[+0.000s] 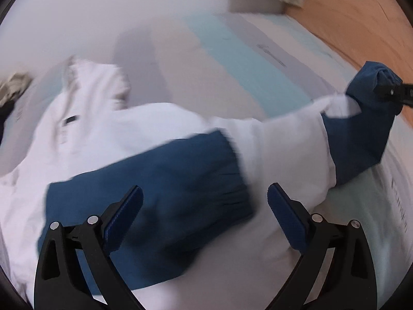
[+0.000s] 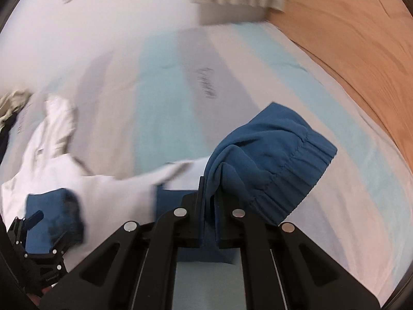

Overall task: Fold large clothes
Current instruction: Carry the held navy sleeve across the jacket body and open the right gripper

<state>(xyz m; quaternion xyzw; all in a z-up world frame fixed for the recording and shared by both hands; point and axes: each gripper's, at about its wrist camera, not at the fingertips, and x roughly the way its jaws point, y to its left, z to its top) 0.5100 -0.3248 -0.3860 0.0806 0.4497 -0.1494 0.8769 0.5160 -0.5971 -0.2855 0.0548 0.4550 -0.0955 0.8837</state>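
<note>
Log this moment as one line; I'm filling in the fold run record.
right gripper: shut on blue sleeve cuff | left gripper: open over other blue sleeve | white jacket on striped bed

Soft, even indoor light; heavy motion blur throughout, with fisheye bending and dark corners.

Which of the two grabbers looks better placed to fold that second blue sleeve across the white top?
Probably the right gripper: it is shut on the outstretched sleeve's blue cuff. The left gripper hangs open above the other sleeve, which lies across the white jacket.
</note>
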